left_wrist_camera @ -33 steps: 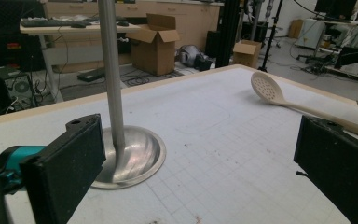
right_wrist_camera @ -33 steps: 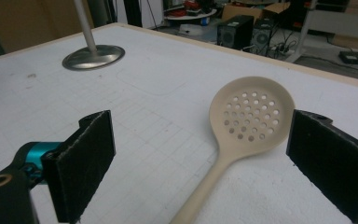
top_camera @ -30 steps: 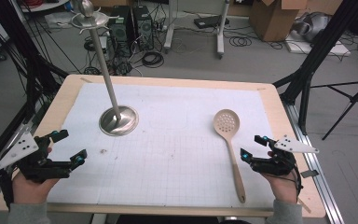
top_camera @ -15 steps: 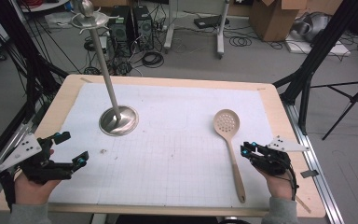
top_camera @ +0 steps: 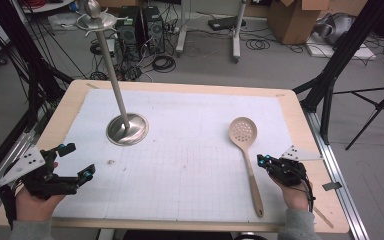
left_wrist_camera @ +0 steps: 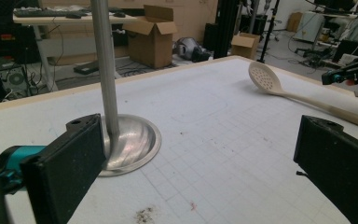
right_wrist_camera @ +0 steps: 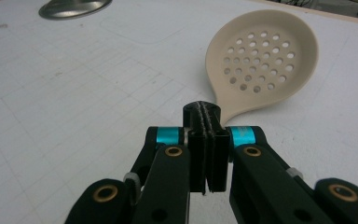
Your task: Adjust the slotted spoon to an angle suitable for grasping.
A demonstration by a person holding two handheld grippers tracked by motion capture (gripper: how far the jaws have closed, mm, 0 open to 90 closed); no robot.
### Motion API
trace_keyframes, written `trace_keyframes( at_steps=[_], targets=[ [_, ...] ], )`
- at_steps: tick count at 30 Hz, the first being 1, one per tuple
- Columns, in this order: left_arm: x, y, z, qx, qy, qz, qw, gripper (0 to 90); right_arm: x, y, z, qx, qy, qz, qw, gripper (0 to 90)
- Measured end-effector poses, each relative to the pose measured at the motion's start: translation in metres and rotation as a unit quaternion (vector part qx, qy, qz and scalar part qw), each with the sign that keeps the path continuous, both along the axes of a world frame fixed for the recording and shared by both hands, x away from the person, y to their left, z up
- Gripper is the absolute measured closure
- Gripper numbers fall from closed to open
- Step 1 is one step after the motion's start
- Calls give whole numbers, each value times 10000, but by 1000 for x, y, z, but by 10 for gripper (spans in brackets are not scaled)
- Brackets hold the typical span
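Right tool (top_camera: 266, 161) at lower right, jaws pressed together with nothing between, beside the holey spoon (top_camera: 246, 144) on the worktop (top_camera: 190, 107), left tool (top_camera: 75, 161) at lower left spread wide, metal stand (top_camera: 125, 127) behind it

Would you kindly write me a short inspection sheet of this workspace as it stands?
Surface: white gridded mat, small dark speck.
Job's things: slotted spoon lying flat; metal stand upright.
Clutter: nothing seen.
Grippers: left tongs open, empty; right tongs shut, just closed, beside the spoon's handle.
Cables: cable trails from right tongs; coils on floor.
Surroundings: cardboard box, tripod legs.
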State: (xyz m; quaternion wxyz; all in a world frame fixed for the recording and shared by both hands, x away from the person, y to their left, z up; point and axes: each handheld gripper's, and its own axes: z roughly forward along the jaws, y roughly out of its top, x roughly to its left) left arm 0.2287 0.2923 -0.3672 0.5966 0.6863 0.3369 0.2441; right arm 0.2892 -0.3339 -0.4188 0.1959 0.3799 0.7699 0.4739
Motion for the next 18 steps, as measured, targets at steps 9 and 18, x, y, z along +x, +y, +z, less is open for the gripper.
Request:
trace_keyframes(
  at_steps=[9,18],
  targets=[
    [-1,0,-2,46,21,-7,10000,25,8,3,-8,-222,178,70,9996,900],
    [-1,2,-3,20,37,15,10000,25,12,0,-26,-353,487,61,9982,900]
  ],
)
